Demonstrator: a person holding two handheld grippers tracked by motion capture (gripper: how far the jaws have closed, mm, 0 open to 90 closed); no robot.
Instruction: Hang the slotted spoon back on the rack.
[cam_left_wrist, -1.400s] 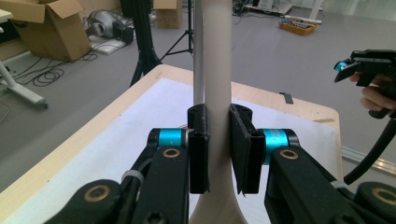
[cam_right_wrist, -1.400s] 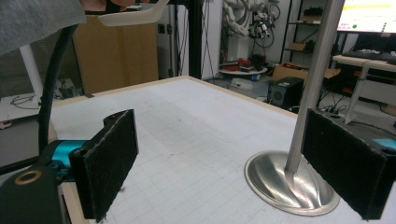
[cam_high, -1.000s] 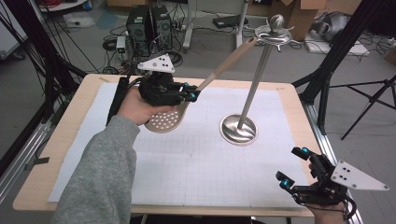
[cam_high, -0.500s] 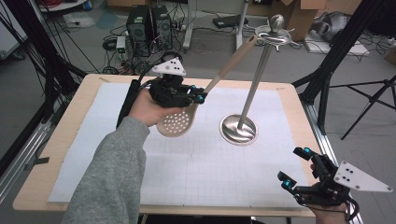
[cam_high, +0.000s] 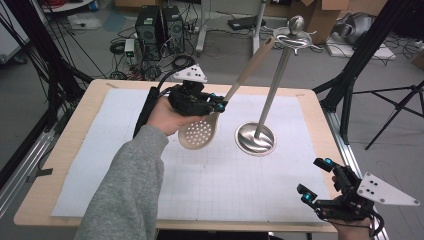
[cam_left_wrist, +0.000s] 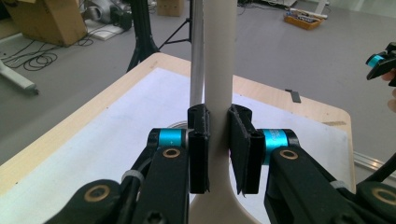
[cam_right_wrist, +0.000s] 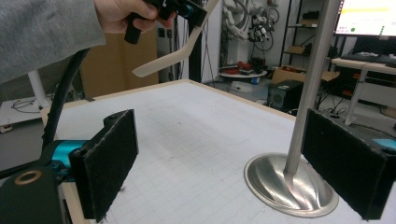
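A pale slotted spoon (cam_high: 200, 134) hangs in the air over the white mat, its perforated bowl low and its long handle slanting up toward the top of the metal utensil stand (cam_high: 270, 85). My left gripper (cam_high: 217, 106) is shut on the spoon's handle (cam_left_wrist: 218, 84) just above the bowl. The spoon's bowl (cam_right_wrist: 163, 63) also shows from the side in the right gripper view, above the mat. The stand's round base (cam_right_wrist: 292, 184) rests on the mat. My right gripper (cam_high: 314, 180) stands open near the table's front right corner, nothing between its pads (cam_right_wrist: 109, 158).
The wooden table (cam_high: 90, 105) carries a white gridded mat (cam_high: 240, 185). Black frame posts (cam_high: 370, 45) stand at the far corners. Computers, cables and boxes lie on the floor behind the table.
My left gripper has carried the spoon to the right, closer to the stand, with the handle's tip nearing the stand's top. The right gripper has stayed put.
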